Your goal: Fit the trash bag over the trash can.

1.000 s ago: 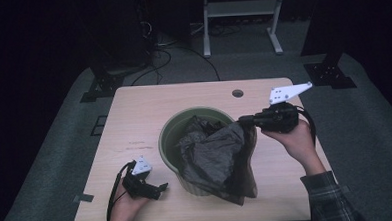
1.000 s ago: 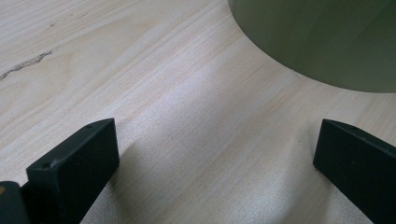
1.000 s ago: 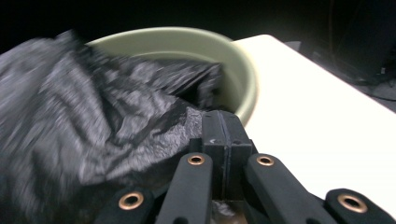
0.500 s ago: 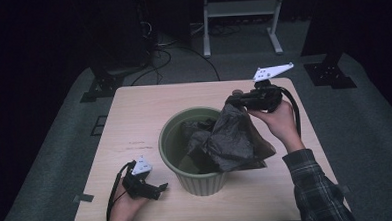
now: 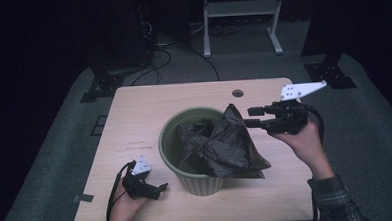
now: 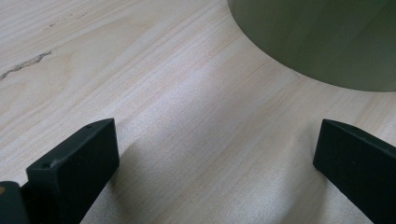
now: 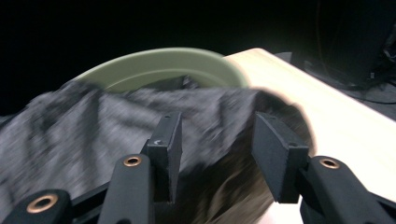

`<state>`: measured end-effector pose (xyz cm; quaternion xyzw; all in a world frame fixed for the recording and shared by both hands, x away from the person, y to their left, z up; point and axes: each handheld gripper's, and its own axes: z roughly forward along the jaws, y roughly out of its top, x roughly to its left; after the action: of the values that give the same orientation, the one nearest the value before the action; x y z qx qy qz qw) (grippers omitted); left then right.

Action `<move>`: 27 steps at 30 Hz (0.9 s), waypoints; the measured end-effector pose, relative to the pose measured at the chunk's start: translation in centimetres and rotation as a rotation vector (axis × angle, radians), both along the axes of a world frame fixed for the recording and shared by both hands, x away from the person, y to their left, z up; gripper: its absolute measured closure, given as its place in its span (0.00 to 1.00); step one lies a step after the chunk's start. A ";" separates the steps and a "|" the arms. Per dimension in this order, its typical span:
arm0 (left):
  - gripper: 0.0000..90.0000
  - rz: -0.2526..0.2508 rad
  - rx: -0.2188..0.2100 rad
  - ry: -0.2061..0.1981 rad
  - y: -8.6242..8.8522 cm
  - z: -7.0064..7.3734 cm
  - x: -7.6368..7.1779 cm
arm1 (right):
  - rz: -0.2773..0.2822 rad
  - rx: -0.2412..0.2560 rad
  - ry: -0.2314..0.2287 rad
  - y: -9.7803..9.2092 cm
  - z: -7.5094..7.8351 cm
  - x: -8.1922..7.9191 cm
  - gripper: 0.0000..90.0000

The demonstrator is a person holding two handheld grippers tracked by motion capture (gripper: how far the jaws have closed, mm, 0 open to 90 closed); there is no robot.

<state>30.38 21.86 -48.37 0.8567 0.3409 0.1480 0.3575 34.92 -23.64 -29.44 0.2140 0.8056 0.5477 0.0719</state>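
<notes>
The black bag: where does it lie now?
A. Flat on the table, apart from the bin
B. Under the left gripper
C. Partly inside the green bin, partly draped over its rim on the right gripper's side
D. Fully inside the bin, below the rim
C: in the high view the black bag fills part of the green bin and spills over its rim toward the right gripper.

Wooden table (image 5: 134, 123), dark floor cables (image 5: 174, 54), metal stand (image 5: 239, 8).
</notes>
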 end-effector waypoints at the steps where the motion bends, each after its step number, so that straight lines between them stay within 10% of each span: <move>1: 0.00 0.000 0.000 0.000 0.0 0.0 0.0 | 0.002 0.002 -0.001 -0.2 -0.2 -0.5 0.58; 14: 0.00 -0.002 0.016 -0.009 0.8 0.7 -0.4 | -0.027 0.044 0.020 -2.0 -4.1 -3.9 0.52; 27: 0.01 -0.080 -0.092 -0.050 1.4 4.6 -1.4 | -0.047 0.072 0.037 -2.2 -5.8 -4.6 0.46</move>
<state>29.02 23.22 -43.75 0.8484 0.3039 0.1393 0.4104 30.36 -25.86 -35.23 0.2453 0.7814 0.5703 0.0623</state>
